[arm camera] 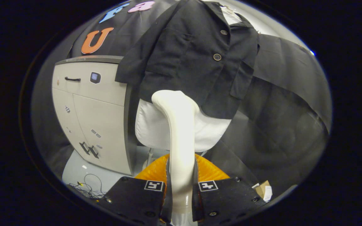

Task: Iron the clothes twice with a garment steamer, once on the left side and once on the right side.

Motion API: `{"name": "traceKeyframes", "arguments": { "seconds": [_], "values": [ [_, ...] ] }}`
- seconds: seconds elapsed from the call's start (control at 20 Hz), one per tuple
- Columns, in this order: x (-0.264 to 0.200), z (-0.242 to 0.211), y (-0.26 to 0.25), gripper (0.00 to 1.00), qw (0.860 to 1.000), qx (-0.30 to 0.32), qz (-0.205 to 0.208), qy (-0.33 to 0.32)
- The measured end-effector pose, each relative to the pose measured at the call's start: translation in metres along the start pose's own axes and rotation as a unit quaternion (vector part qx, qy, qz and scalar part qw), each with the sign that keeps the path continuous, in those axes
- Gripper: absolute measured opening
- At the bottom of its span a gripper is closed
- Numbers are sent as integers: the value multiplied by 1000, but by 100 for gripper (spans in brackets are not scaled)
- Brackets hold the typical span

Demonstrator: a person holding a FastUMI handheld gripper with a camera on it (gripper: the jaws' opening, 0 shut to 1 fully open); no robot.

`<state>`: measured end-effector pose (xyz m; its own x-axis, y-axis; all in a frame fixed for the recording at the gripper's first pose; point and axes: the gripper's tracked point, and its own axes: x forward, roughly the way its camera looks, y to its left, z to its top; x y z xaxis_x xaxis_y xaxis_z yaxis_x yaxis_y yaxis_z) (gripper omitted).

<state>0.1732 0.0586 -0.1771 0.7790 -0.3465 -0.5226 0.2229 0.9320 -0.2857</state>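
The steamer [178,131] is clamped by its handle between both fingers of the gripper [181,188], closed tight so the head can be steered. Its head is raised to the jacket's [193,53] lower hem, presumably to be swept along one front panel; which side is in hand cannot be told. The jacket is hung on a white form [212,131], so the cloth is kept flat. One jacket and two buttons [217,56] are counted, beside one cabinet [96,116].
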Motion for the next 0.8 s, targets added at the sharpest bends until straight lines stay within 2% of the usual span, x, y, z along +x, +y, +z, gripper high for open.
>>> {"name": "traceKeyframes", "arguments": {
  "seconds": [0.2, 0.5, 0.8],
  "values": [
    [-26, 32, -35, 27, 999, 37, -9, -25],
    [-64, 122, -117, 27, 990, 84, -29, -108],
    [-81, 208, -182, 27, 976, 113, -14, -186]
  ]
}}
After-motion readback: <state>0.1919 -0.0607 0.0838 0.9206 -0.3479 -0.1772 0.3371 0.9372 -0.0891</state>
